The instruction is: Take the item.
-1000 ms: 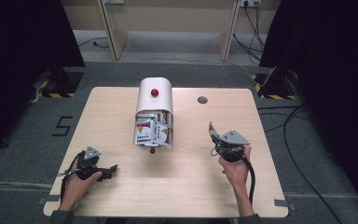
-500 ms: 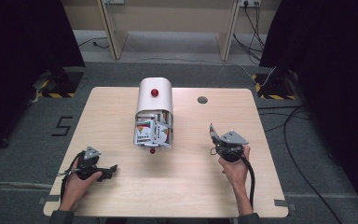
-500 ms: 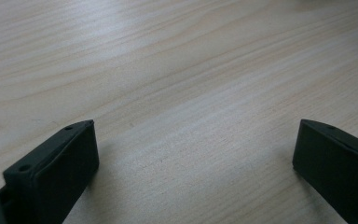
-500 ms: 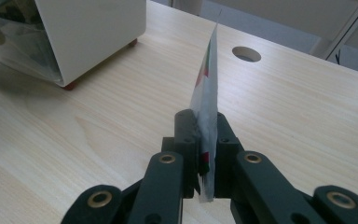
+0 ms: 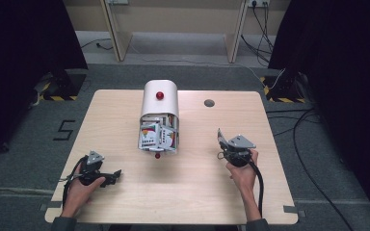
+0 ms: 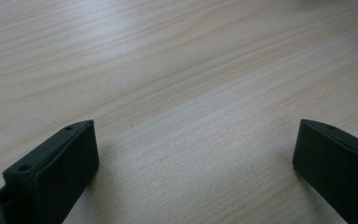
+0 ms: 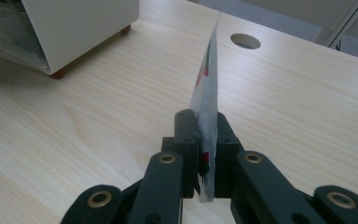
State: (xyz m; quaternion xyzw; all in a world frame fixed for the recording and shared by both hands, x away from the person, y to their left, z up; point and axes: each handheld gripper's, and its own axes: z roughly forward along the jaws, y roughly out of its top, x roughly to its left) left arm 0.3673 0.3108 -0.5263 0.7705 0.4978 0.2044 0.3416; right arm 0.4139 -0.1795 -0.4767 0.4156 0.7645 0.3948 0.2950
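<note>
A dispenser box [image 5: 159, 108] stands mid-worktop [image 5: 125, 120] with packets [image 5: 158, 135] in it. A hole [image 5: 209, 102] lies to its right. The right claw [image 5: 220, 136], nearer, holds one sachet [image 7: 206, 88].

A large dark numeral "5" [image 5: 65, 130] stands on the grey floor [image 5: 29, 144], just left of the bench [image 5: 125, 103] at its left edge. The sachets [image 5: 158, 135] in the white dispenser [image 5: 159, 103] on the bench carry red, green and yellow print, too small to read. The print on the sachet [image 7: 207, 100] seen edge-on in the right gripper view cannot be read either.
</note>
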